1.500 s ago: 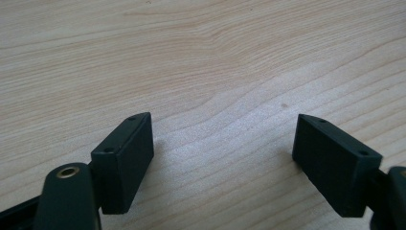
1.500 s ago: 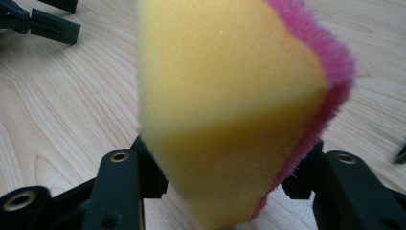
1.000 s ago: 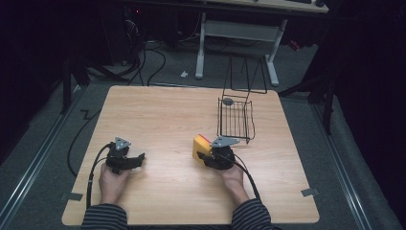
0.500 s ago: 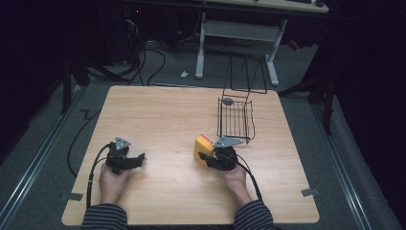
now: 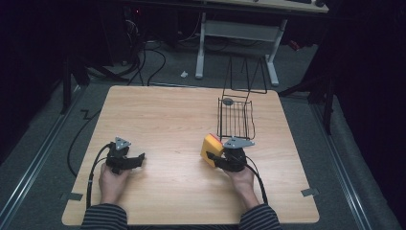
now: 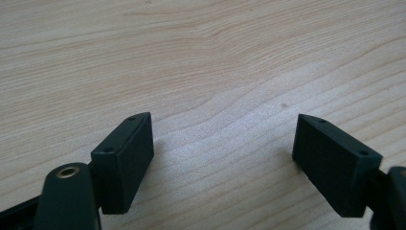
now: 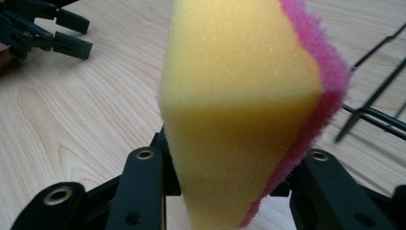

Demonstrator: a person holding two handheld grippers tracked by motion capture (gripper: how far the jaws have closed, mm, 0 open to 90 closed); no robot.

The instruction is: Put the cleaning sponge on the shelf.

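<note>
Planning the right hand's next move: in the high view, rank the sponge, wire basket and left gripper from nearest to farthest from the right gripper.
1. Sponge, clamped in the right gripper.
2. Wire basket, just beyond it.
3. Left gripper, across the table's left side.

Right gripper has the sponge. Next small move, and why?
Probably carry the sponge forward and to the right, over the wire basket. The right gripper is shut on it and holds it close to the wooden table, just short of the basket's near end. The left gripper rests open, jaws apart over bare wood.
</note>
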